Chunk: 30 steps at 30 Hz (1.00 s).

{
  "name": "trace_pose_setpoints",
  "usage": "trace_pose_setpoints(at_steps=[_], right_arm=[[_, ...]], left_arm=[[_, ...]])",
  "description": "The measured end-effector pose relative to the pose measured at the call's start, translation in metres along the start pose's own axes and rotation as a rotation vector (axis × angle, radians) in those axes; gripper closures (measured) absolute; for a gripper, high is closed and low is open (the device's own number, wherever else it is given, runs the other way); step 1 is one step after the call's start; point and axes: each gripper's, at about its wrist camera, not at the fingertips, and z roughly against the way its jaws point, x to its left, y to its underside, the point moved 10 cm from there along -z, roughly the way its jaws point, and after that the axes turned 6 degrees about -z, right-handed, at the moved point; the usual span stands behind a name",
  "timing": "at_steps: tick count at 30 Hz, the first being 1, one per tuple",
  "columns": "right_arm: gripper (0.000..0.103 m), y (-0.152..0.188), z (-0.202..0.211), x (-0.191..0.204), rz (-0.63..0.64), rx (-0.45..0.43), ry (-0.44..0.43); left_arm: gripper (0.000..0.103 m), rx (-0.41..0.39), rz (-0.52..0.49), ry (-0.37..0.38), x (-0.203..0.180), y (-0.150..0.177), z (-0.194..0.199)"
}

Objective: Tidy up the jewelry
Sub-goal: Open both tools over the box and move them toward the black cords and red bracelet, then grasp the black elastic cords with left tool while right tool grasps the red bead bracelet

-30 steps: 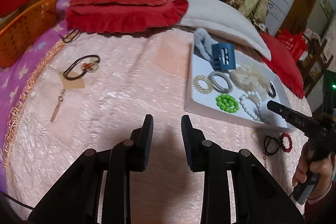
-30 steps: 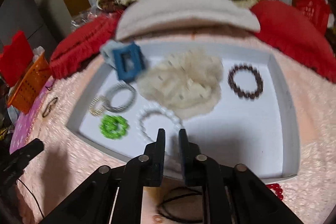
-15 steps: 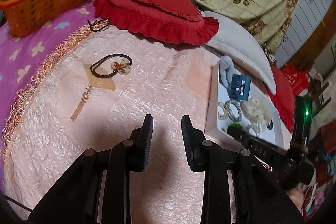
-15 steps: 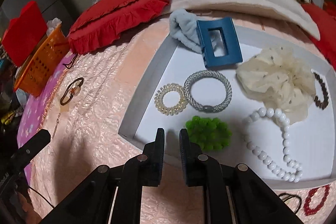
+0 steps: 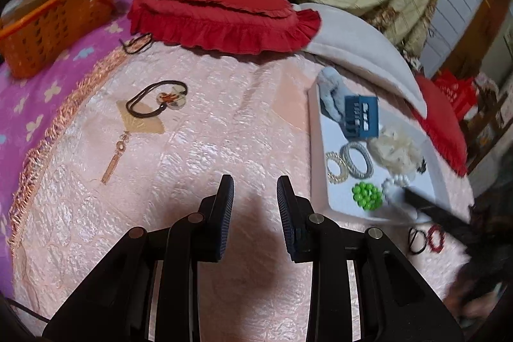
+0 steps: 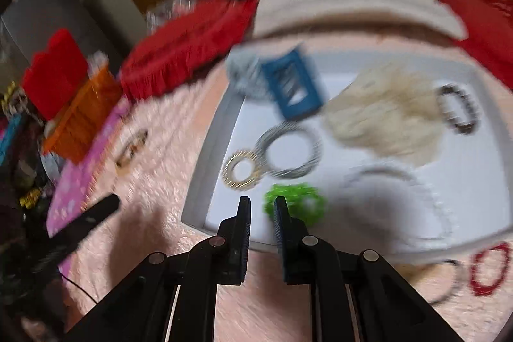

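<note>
A white tray (image 5: 320, 181) on the pink bedspread holds a blue hair clip (image 5: 360, 116), a silver ring band (image 5: 357, 159), a gold coil (image 5: 336, 170), a green bead bracelet (image 5: 367, 195), white pearls (image 5: 396, 183) and a cream scrunchie (image 5: 396, 149). A dark hair tie with a charm (image 5: 157, 100) and a fan pendant (image 5: 141, 124) lie loose at the left. A red bracelet (image 5: 436, 237) and a black hair tie (image 5: 416, 241) lie in front of the tray. My left gripper (image 5: 255, 194) is open and empty above the bedspread. My right gripper (image 6: 261, 213) is open and empty over the tray's near rim (image 6: 198, 181), next to the green bracelet (image 6: 293, 207).
A red frilled cushion (image 5: 221, 12) and a white pillow (image 5: 356, 44) lie behind. An orange basket (image 5: 54, 24) stands at the far left on the purple sheet. Another hair tie (image 5: 136, 42) lies by the cushion. The right wrist view is blurred by motion.
The left view has swung back to the right, bringing the tray closer. The right gripper has moved, its view now blurred, and its jaws have opened slightly.
</note>
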Motion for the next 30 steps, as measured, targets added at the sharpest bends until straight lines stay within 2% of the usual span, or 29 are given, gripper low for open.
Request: trace_pose_setpoints(at_steps=[1,3,5,8,10,13,16,20,23,30], right_arm=[[0.085,-0.001,0.017,-0.013,-0.009,-0.020,0.006],[0.061,-0.001,0.051,-0.049,-0.034,-0.072,0.042],[0.060,0.006,0.080,-0.093,-0.067,-0.115,0.107],[0.060,0.026,0.104,-0.155,-0.125,-0.109,0.185],[0.060,0.038,0.114,-0.189,-0.180,-0.110,0.203],[0.060,0.050,0.119,-0.214,-0.219,-0.114,0.193],[0.060,0.053,0.114,-0.218,-0.210,-0.111,0.165],[0.061,0.049,0.102,-0.210,-0.168,-0.108,0.157],[0.066,0.045,0.092,-0.207,-0.151,-0.102,0.145],[0.066,0.040,0.078,-0.205,-0.121,-0.099,0.147]], left_arm=[[0.076,-0.003,-0.032,-0.001,-0.008,0.003,0.001],[0.076,-0.004,-0.078,0.006,-0.023,0.008,0.002],[0.076,-0.002,-0.130,0.022,-0.042,0.017,0.004],[0.076,0.007,-0.216,0.051,-0.074,0.033,0.008],[0.076,0.025,-0.268,0.067,-0.097,0.046,0.009],[0.076,0.054,-0.334,0.075,-0.125,0.063,0.007],[0.076,0.087,-0.391,0.080,-0.155,0.074,0.001],[0.076,0.129,-0.416,0.107,-0.190,0.081,-0.013],[0.076,0.171,-0.420,0.128,-0.210,0.083,-0.030],[0.076,0.219,-0.407,0.161,-0.240,0.082,-0.058]])
